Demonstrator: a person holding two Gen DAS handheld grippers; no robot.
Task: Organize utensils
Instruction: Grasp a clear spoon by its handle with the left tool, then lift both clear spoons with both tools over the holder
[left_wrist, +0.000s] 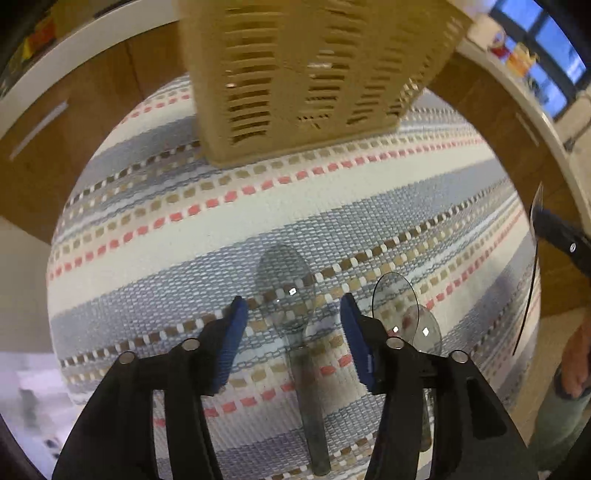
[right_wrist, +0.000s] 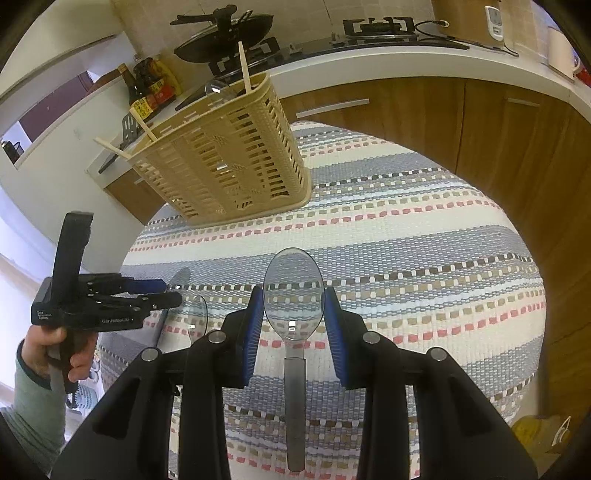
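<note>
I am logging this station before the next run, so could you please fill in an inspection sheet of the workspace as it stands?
Surface: striped woven cloth covers the table.
Job's things: clear spoon between the right gripper's pads; clear spoons lie under the left gripper; beige basket already holds utensils.
Clutter: nothing seen on the cloth.
Grippers: left gripper open, empty; right gripper flanks its spoon, contact unclear.
Cables: black cord on the counter.
Surroundings: wooden cabinets, stove with wok, sauce bottles.
</note>
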